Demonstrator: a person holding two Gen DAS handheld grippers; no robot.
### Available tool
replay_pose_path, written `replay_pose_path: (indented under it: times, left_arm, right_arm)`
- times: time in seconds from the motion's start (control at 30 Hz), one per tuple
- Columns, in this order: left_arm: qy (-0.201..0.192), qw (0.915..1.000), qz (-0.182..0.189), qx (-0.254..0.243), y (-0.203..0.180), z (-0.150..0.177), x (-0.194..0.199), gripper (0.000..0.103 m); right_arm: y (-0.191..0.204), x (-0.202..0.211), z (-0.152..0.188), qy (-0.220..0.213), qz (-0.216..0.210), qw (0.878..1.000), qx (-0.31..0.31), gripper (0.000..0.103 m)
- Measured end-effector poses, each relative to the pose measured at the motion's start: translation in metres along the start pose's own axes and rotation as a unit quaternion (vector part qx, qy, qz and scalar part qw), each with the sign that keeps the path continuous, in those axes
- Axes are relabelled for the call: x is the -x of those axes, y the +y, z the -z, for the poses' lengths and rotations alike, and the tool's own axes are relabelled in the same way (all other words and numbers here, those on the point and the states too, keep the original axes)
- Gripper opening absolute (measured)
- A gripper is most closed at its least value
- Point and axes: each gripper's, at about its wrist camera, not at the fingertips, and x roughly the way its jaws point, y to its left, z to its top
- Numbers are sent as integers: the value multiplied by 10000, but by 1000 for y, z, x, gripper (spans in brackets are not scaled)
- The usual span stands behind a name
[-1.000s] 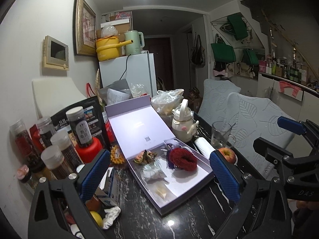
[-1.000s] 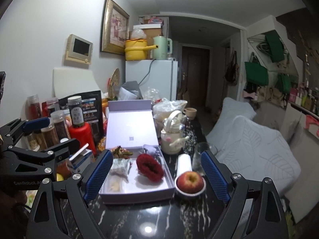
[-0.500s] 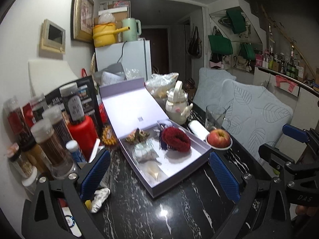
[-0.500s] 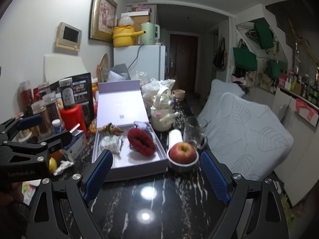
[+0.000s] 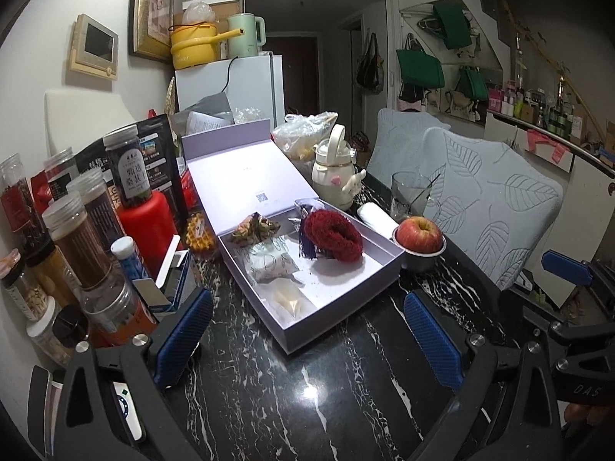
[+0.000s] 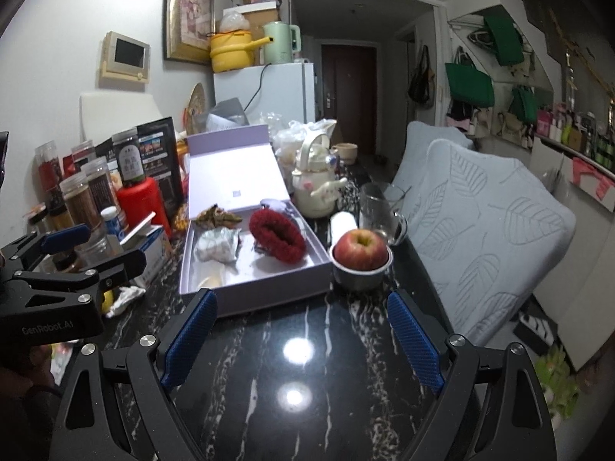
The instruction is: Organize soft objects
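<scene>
Cluttered black marble table [image 5: 292, 392], dim room

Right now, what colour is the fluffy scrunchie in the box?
Deep red scrunchie; clearest in the left wrist view.

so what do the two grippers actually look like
Both share one design: black angular metal frames with silver bolt heads and blue, cross-hatch textured pads on the fingers. The left gripper body reads "GenRobot.AI" in the right wrist view; the right gripper shows "DAS" lettering.
</scene>
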Motion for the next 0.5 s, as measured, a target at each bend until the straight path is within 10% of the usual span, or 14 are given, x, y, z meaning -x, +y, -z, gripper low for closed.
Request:
replay_pose_path:
  times: [0.5]
  left_arm:
    - [144, 9999, 43, -12, -2, 7, -8, 101]
  right_arm:
    - [3, -2, 3, 58, -11, 9999, 96, 91]
